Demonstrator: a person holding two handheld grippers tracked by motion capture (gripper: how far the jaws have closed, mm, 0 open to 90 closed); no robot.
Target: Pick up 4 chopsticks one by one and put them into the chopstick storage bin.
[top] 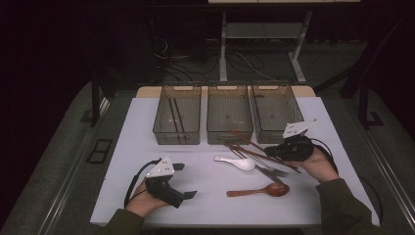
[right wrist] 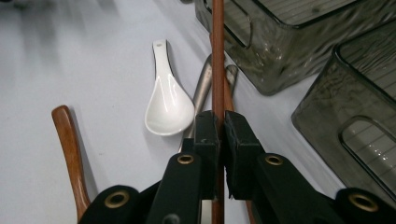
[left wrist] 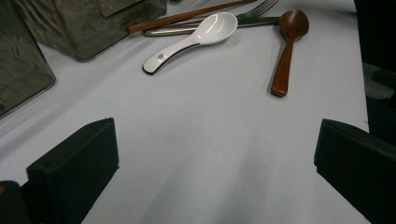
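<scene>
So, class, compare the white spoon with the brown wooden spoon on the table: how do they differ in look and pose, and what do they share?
The white spoon is glossy white, while the wooden spoon is reddish-brown.
The white spoon has a short, broad handle with a hole at its end; the wooden spoon has a longer, slimmer handle.
The white spoon lies next to the fork and chopsticks; the wooden spoon lies apart, nearer the table's front edge.
Both rest flat, bowl up, ungripped.
</scene>
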